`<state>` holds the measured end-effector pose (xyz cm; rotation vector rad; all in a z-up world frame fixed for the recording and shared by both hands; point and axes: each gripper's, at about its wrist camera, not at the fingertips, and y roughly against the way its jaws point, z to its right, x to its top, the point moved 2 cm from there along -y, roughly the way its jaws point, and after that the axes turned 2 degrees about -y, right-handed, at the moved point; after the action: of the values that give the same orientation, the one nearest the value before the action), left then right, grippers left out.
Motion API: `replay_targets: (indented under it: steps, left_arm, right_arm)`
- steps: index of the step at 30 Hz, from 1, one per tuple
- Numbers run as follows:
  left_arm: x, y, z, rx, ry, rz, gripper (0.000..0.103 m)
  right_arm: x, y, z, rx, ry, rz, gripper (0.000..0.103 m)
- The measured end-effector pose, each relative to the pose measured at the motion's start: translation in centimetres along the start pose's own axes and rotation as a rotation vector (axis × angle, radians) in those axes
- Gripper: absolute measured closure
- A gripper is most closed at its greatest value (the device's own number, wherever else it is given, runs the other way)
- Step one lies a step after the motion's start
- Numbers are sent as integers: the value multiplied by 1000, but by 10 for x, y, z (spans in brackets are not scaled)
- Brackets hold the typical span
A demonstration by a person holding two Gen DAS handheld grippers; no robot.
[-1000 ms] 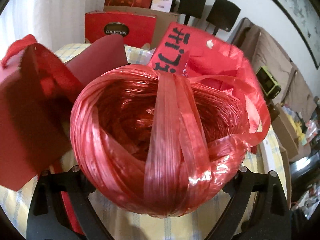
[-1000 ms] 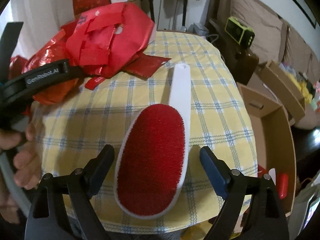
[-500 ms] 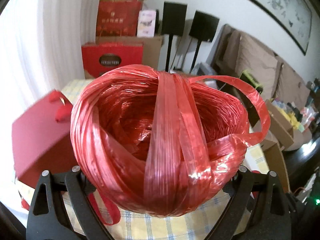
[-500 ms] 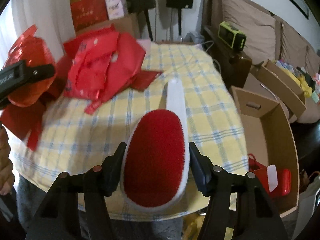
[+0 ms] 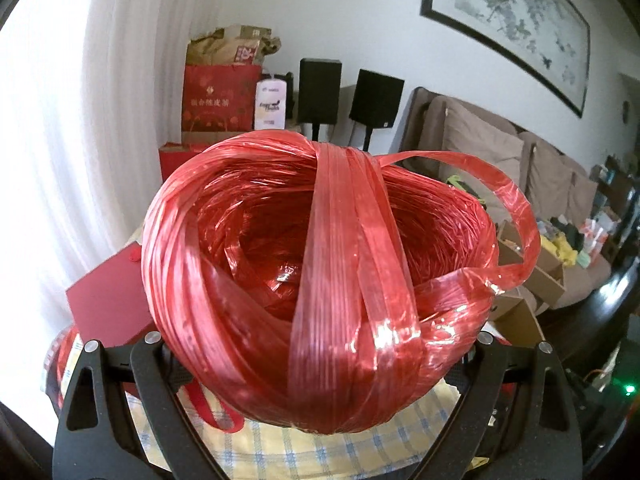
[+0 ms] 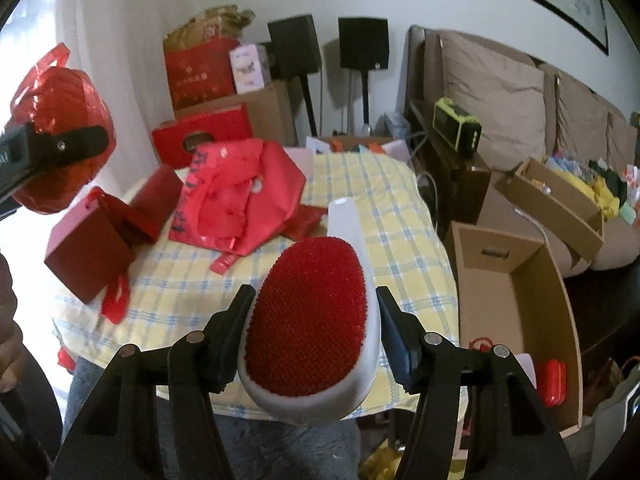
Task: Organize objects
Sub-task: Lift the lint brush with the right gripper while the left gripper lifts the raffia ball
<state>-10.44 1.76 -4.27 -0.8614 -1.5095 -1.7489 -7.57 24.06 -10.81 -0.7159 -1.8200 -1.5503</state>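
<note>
Two things in hand, both lifted clear of the table (image 6: 404, 240). Right claw (image 6: 312, 320) pinching the lint brush (image 6: 308, 320) across its broad red head, one pad on each white edge, no gap showing. Long axis of the brush running straight out along the fingers, white handle pointing away over the checked cloth, head tipped a little to one side. Left claw (image 5: 320, 344) clamped wide around the ball of red plastic twine (image 5: 320, 280), fingers pressed into its flanks, hollow of the ball facing the camera, one loose loop trailing off to the right. Seen from the right wrist, that same ball (image 6: 60, 140) hanging high at the far left, well above the red gift bags (image 6: 132, 232) and crumpled red wrapping (image 6: 240, 196) on the cloth.

Decisive relation for a drop-off, as a judgement: open cardboard box (image 6: 516, 308) on the floor just off the table's right edge, below and to the right of the brush, so far nearer the right hand than the left. Both wrists angled downward, right one looking over the table's near edge.
</note>
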Motion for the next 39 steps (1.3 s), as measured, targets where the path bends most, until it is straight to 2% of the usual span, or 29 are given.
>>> replay_targets:
  steps: [13,18,28,35,37,38,39]
  left_arm:
    - [15,52,9,-23,-14,85,10]
    - [16,56,10,-16,-10,92,10]
    - [11,54,24,-6,4,78,10]
    - [5,46,57,-46,-22,46,10]
    - [5,47,65,-69,-19,41,10]
    - [5,47,70,-73,-24,43,10]
    - [5,49,75,-73,-33,48,10]
  right_arm:
    - [12,46,-2,23,42,86,42]
    - [11,65,1,19,82,116,42]
    - [-1,90,52,-34,50,119,42]
    - [-13,110,95,-58,-5,126,44]
    - [-16,115,106,-68,-11,129,51]
    - [-17,117,110,-65,-14,127,66]
    - [-18,116,115,-59,-22,117,75]
